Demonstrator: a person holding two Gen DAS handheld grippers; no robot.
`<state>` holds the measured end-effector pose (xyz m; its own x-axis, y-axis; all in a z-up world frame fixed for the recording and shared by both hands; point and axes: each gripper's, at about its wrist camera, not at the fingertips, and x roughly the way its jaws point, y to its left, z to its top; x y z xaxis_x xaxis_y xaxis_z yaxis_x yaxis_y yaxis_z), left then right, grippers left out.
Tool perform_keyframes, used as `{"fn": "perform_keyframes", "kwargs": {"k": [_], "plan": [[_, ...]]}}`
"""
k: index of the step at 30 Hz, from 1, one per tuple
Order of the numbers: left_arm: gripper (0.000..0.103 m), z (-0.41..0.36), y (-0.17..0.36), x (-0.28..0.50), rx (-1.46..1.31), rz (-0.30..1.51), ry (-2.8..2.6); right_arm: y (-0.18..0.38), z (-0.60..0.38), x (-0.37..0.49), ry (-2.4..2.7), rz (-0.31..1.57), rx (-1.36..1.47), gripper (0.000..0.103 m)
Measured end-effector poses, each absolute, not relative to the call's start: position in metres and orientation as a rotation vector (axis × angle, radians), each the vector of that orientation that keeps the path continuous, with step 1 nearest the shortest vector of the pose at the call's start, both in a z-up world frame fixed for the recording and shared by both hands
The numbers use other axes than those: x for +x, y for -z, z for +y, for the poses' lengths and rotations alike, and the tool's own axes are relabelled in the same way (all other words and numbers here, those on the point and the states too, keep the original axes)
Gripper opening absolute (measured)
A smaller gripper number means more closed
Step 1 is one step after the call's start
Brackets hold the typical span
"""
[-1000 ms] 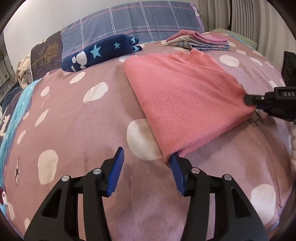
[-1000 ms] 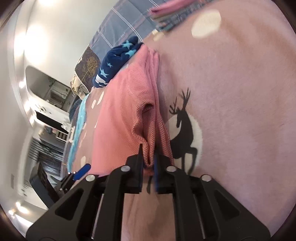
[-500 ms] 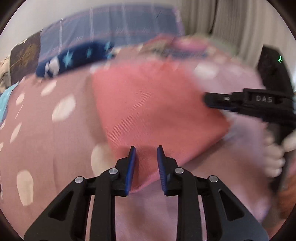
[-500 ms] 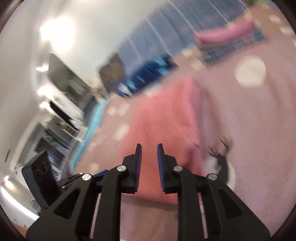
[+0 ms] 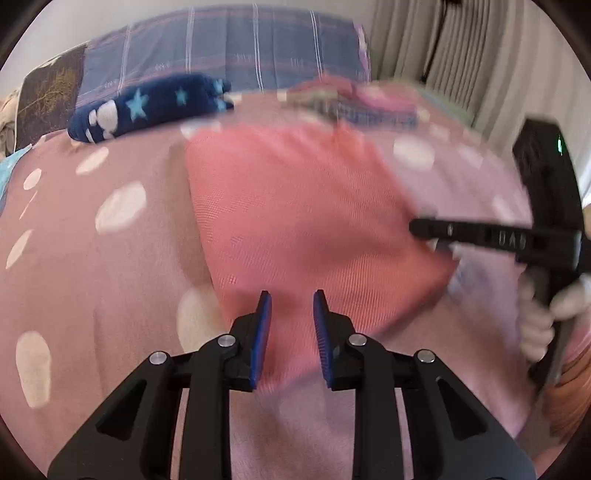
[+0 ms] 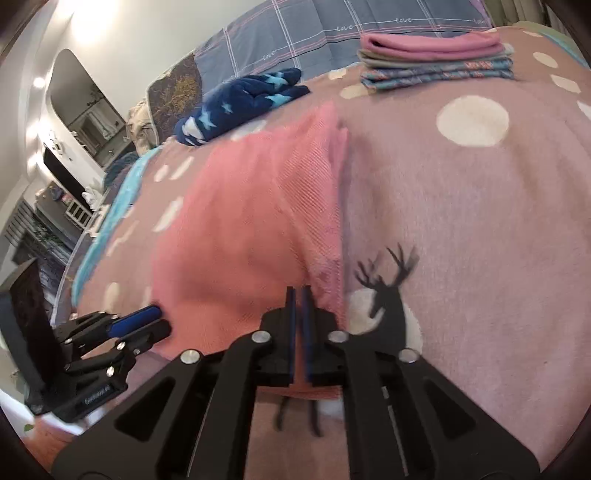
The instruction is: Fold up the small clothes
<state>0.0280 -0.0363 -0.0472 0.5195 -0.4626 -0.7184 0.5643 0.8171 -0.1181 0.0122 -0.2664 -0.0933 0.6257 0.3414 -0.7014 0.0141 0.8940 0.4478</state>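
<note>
A coral waffle-knit garment [image 5: 295,206] lies folded flat on the dotted mauve bedspread [image 5: 92,277]. My left gripper [image 5: 291,295] straddles its near left corner. The blue pads stand a clear gap apart, and the cloth lies flat and unbunched between them. In the right wrist view the garment [image 6: 251,221] fills the middle, with the left gripper [image 6: 147,321] at its lower left corner. My right gripper [image 6: 298,290] is at the near right edge, its jaws closing to a thin slit with a sliver of coral cloth in it. Side-on, the right gripper [image 5: 417,227] is held by a hand [image 5: 535,325].
A stack of folded clothes [image 6: 436,62] sits at the far side of the bed, a navy star-patterned item [image 6: 243,99] to its left and a checked pillow [image 6: 332,29] behind. A deer print [image 6: 384,295] marks the bedspread [image 6: 480,221] beside the garment. Curtains [image 5: 443,55] hang at the far right.
My left jaws narrowed and moved over the garment's near corner. My right gripper let go of the raised fold, opened a little, rolled upright and closed down again at the near right edge.
</note>
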Motion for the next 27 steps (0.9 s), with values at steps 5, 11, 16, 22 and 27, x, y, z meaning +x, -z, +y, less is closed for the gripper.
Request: {"fn": "perform_keyframes", "kwargs": {"k": [5, 11, 16, 22, 27], "plan": [[0.025, -0.048, 0.024, 0.055, 0.186, 0.723, 0.584, 0.048, -0.259, 0.038, -0.222, 0.8, 0.274, 0.007], [0.028, -0.054, 0.075, 0.096, 0.116, 0.865, 0.555, 0.085, -0.267, 0.091, -0.196, 0.92, 0.315, 0.0], [0.028, -0.055, 0.071, 0.087, 0.145, 0.82, 0.556, 0.11, -0.283, 0.092, -0.225, 0.898, 0.409, 0.0], [0.028, -0.048, 0.047, 0.091, 0.106, 0.773, 0.581, 0.075, -0.266, 0.095, -0.216, 0.84, 0.271, 0.007], [0.031, -0.053, 0.038, 0.128, 0.13, 0.756, 0.534, 0.071, -0.276, 0.138, -0.228, 0.885, 0.299, 0.007]]}}
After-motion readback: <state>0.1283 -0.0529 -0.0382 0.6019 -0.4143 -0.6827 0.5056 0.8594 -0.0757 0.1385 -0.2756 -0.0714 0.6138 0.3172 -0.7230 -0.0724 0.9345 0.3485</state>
